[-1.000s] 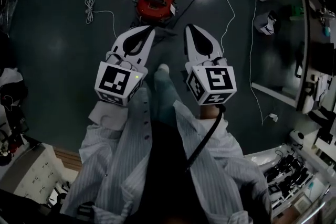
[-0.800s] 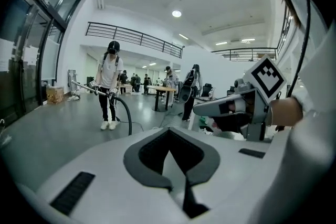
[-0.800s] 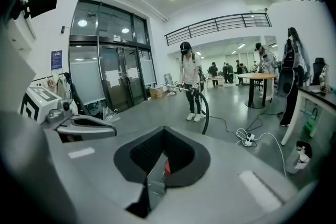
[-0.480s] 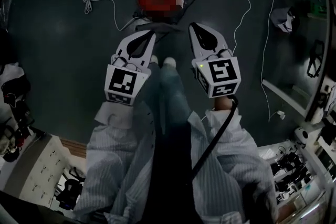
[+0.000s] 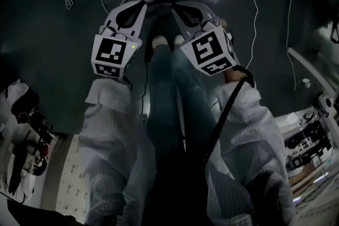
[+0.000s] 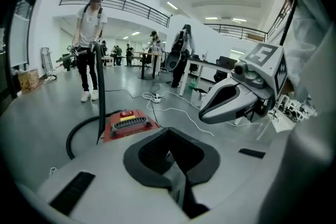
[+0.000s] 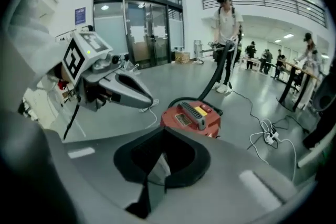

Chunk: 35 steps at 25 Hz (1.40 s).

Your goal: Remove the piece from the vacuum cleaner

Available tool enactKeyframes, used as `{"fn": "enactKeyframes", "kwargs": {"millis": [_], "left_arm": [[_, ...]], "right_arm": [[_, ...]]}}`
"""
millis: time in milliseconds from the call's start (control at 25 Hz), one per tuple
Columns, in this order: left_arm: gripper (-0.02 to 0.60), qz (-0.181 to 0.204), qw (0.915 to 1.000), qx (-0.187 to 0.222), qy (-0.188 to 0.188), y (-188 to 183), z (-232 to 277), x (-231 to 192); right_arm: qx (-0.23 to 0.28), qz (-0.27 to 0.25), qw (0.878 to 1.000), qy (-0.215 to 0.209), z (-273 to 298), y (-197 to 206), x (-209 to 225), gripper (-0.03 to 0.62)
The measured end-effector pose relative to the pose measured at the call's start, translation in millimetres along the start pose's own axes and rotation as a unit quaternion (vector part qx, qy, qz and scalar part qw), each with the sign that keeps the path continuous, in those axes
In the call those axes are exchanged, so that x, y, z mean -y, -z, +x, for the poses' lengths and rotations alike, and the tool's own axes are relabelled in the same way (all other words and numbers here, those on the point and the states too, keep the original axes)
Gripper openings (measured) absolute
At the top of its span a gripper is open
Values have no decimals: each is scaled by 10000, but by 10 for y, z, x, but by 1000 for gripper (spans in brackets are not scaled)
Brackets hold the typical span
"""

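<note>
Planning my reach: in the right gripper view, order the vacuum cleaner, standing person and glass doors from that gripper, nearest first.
1. Red vacuum cleaner, just ahead.
2. Standing person, beyond it, centre-right.
3. Glass doors, far back left.

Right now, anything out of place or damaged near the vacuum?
Nothing damaged or spilled. The red vacuum cleaner sits upright on the floor. Only loose white cables trail across the floor beside it, a possible snag.

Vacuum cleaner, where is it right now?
The red vacuum cleaner sits on the floor at the head view's top edge, just ahead of the left gripper and right gripper.
</note>
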<state>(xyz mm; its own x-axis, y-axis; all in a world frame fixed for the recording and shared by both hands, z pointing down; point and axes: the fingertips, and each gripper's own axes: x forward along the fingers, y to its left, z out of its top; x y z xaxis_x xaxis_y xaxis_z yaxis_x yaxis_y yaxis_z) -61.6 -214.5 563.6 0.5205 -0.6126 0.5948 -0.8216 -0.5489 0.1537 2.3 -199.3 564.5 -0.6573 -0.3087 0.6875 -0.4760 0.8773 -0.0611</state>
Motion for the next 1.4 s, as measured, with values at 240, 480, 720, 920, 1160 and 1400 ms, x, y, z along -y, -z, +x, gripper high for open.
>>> {"fn": "enactKeyframes", "kwargs": {"millis": [240,480,720,920,1160,1400], "left_arm": [[0,437,9990,-104,7,287,563,-303],[41,1166,9911,-635,87,382,1128,-674],[154,2323,9707,-578,-223,168,1341,-865],[241,3295,9367,-1185,25,227,1577,-961],[242,3758,9171,-1332,-21,304,1663,-946],[196,3628,9233,-1248,-186,264,1695,-1023]], "right_arm": [[-1051,-567,9927,-151,494,926,111,-5],[-1317,-507,9887,-515,710,1298,111,13],[-1419,-559,9840,-920,804,1423,49,83],[-1565,-715,9805,-948,844,1521,5,109],[-1663,-1187,9750,-876,989,1545,22,115],[-2043,-1353,9641,-1021,1221,1669,0,115]]}}
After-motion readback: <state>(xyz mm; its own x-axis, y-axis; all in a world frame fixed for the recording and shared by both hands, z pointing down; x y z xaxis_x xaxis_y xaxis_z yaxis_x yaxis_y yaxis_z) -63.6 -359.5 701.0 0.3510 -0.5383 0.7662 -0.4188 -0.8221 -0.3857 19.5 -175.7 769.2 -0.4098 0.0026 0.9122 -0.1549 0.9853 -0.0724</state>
